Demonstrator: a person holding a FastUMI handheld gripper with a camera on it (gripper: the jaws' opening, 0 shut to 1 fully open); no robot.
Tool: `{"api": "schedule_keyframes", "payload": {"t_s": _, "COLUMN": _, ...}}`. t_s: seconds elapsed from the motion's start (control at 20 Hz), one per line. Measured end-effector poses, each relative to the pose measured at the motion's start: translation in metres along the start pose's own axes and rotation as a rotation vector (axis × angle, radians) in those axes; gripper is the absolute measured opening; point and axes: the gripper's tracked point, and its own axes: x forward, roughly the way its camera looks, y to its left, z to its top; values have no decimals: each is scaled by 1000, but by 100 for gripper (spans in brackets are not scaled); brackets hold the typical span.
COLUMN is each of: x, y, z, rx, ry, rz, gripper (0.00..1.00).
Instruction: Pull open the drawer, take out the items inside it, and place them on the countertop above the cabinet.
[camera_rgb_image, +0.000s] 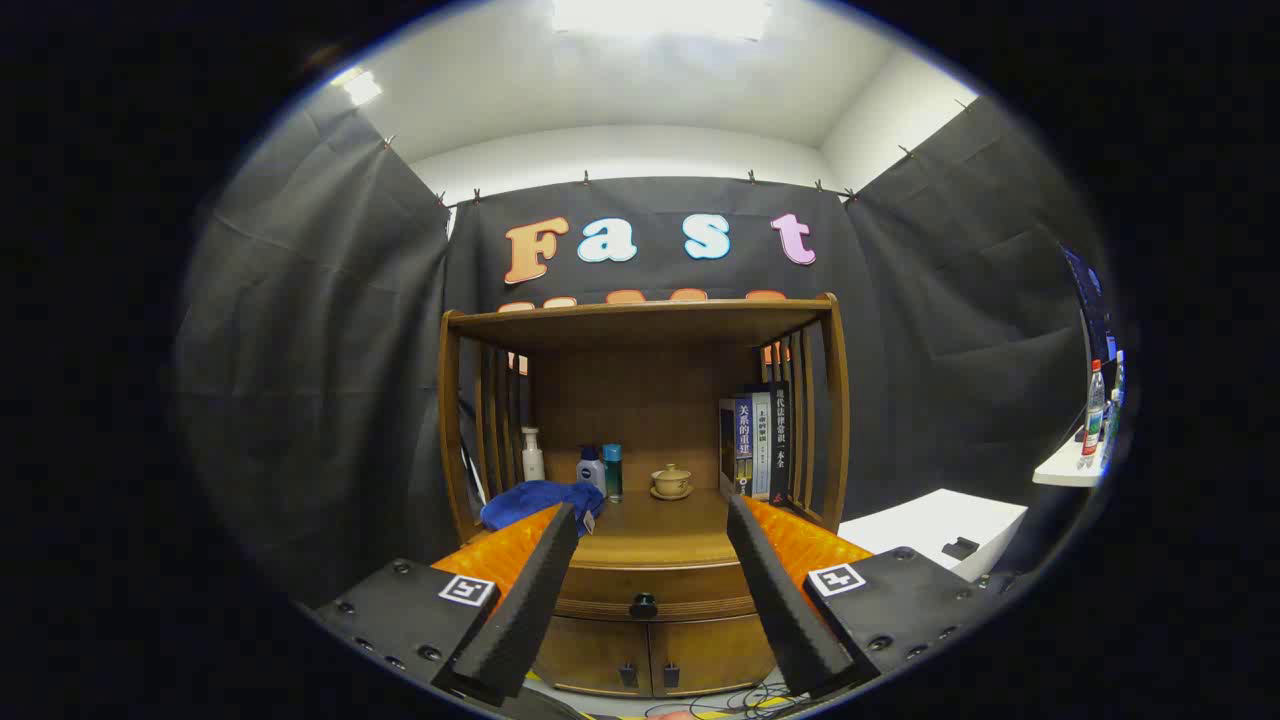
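Observation:
A wooden cabinet (645, 440) stands against the booth wall ahead of me. Its drawer (650, 592) is shut, with a dark round knob (643, 604) in the middle of its front. My gripper (651, 510) is open, with nothing between its fingers. The fingers frame the countertop (655, 535) and hang well short of the knob, which sits lower down between them. A blue cloth (535, 502) lies on the countertop just beyond the left finger (530, 590). What is inside the drawer is hidden.
On the countertop stand a white pump bottle (532, 455), two small bottles (602, 470), a lidded teacup on a saucer (671, 481) and upright books (757, 445). Two small doors (650, 655) sit below the drawer. A white table (930, 525) is right of the cabinet. Cables (740, 703) lie on the floor.

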Motion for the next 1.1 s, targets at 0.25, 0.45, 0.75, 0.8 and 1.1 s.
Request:
{"api": "schedule_keyframes", "payload": {"t_s": 0.25, "x": -1, "y": -4, "z": 2, "rx": 1, "ry": -6, "rz": -6, "gripper": 98}}
{"api": "schedule_keyframes", "payload": {"t_s": 0.45, "x": -1, "y": -6, "z": 4, "rx": 6, "ry": -7, "rz": -12, "gripper": 98}}
{"api": "schedule_keyframes", "payload": {"t_s": 0.75, "x": -1, "y": -5, "z": 3, "rx": 5, "ry": -6, "rz": -15, "gripper": 98}}
{"api": "schedule_keyframes", "payload": {"t_s": 0.8, "x": -2, "y": -5, "z": 5, "rx": 5, "ry": -8, "rz": -16, "gripper": 98}}
{"api": "schedule_keyframes", "payload": {"t_s": 1.1, "x": -2, "y": 1, "z": 6, "rx": 7, "ry": -24, "rz": -15, "gripper": 98}}
